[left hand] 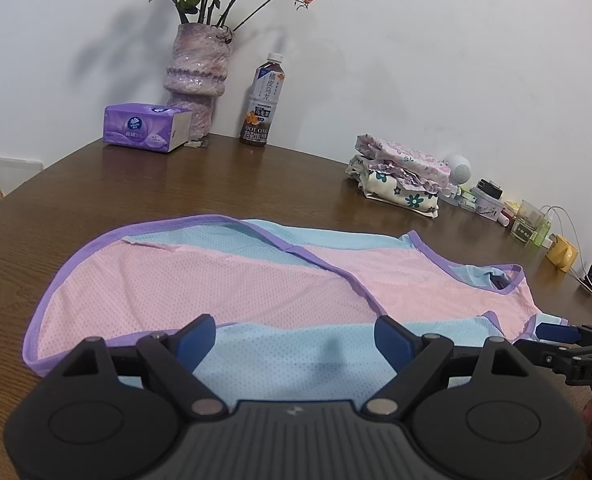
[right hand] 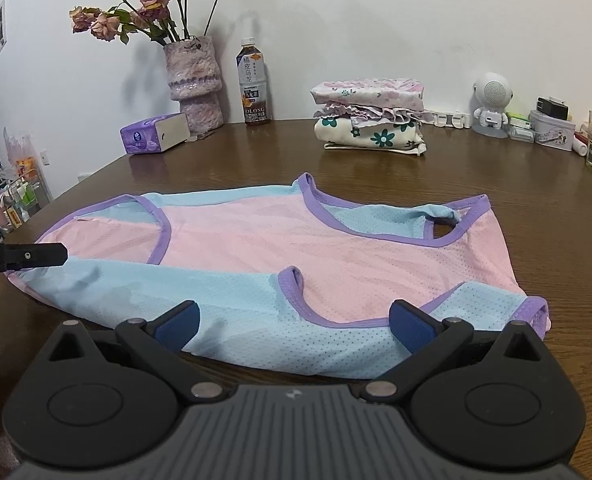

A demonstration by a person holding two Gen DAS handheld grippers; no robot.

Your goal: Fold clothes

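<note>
vest [right hand: 280, 256] lengthwise left-right, neckline right

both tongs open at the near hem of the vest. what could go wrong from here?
1. The mesh vest lies doubled, so the right tongs or left tongs may pinch only the top layer and the fold could skew.
2. The far shoulder strap is already bunched; folding over it probably locks in a lump.
3. A long sweep toward the wall might reach the stack of folded clothes or the tea bottle.
</note>
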